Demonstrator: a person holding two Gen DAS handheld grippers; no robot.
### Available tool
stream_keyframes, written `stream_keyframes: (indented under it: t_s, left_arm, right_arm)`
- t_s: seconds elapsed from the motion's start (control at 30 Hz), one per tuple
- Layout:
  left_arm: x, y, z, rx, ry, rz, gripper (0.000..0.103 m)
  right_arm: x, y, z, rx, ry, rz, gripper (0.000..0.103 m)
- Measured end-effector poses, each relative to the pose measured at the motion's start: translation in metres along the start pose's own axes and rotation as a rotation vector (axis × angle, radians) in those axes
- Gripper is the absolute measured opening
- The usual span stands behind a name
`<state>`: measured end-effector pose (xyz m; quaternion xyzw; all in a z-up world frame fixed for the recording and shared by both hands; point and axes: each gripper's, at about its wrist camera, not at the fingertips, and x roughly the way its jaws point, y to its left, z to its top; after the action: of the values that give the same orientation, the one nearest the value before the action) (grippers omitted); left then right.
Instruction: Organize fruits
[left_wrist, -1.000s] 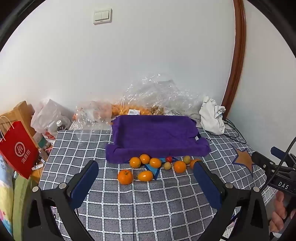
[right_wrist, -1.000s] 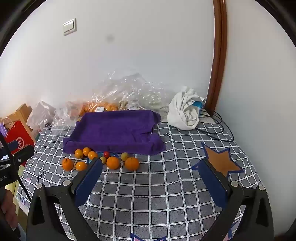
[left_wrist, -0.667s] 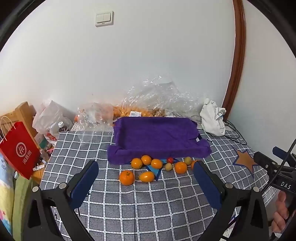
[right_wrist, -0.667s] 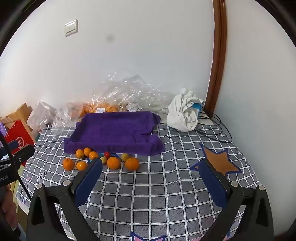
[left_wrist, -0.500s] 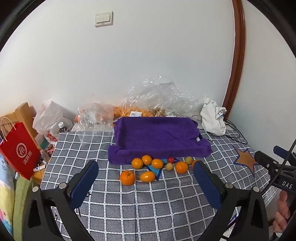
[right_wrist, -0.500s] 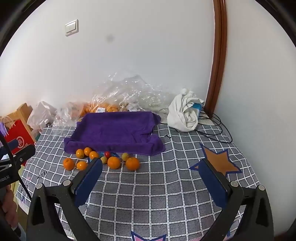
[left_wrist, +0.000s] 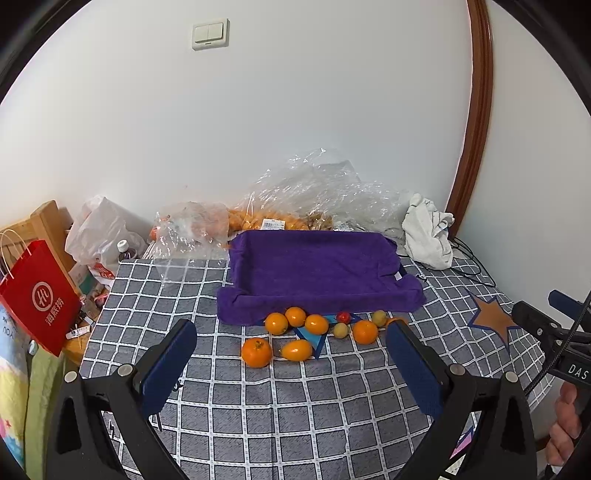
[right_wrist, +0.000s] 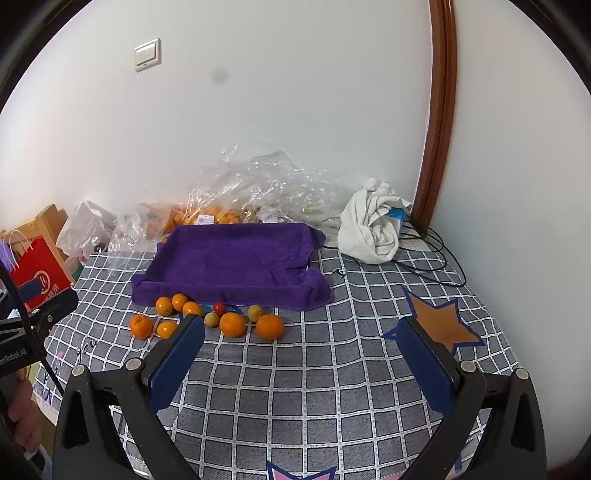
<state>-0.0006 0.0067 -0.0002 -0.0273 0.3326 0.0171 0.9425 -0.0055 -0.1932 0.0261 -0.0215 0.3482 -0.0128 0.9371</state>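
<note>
The left gripper (left_wrist: 291, 363) hangs over the near part of the cloth (left_wrist: 332, 406), its blue pads (left_wrist: 168, 363) spread wide with nothing between them. The right gripper (right_wrist: 303, 360) hangs the same way, its pads (right_wrist: 424, 365) wide apart and bare, over the grid-patterned cloth (right_wrist: 314, 387) near the right edge. Beyond the fingers, toward the middle of the cloth, the fruits lie loose in a short row just in front of the tray (left_wrist: 317, 273), a shallow one lined with purple towel and with no fruit in it (right_wrist: 236, 262). In the left view an orange (left_wrist: 256, 352) and an oval fruit (left_wrist: 296, 350) lie nearest, side by side; behind them three small oranges (left_wrist: 295, 316) sit close together against the tray's front rim, then a red tomato (left_wrist: 343, 316), two greenish fruits (left_wrist: 340, 330) and another orange (left_wrist: 365, 331). In the right view one more orange (right_wrist: 269, 326) ends the row on the right, beside the orange (right_wrist: 232, 324) next to it. Behind the tray, along the far edge by the wall, clear bags (left_wrist: 314, 195) are heaped, some with orange fruit inside. A white rag (right_wrist: 371, 225) lies at the far right corner with black cables (right_wrist: 432, 254) beside it. A brown star (right_wrist: 439, 321) is printed on the cloth near the right edge. Off the left edge stands a red bag (left_wrist: 37, 295).
</note>
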Motion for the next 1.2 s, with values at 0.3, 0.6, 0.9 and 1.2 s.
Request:
stream_keyframes:
  t_s: [0.3, 0.6, 0.9, 1.2]
  left_arm:
    - [0.0005, -0.0009, -0.0004, 0.001, -0.002, -0.002, 0.103]
    - [-0.0014, -0.0034, -0.0006, 0.006, -0.005, -0.008, 0.103]
    - [-0.0016, -0.0034, 0.0000, 0.008, -0.005, -0.012, 0.103]
    - [-0.0009, -0.0026, -0.0018, 0.002, -0.006, -0.015, 0.103]
  right_arm:
    - [-0.0006, -0.0003, 0.0000, 0.005, -0.001, 0.001, 0.102]
    - [-0.0024, -0.0022, -0.0010, 0.008, -0.006, 0.001, 0.102]
    - [-0.0028, -0.0026, -0.0010, 0.009, -0.009, 0.001, 0.102]
    - [-0.0020, -0.0020, -0.0008, 0.004, -0.006, 0.000, 0.102]
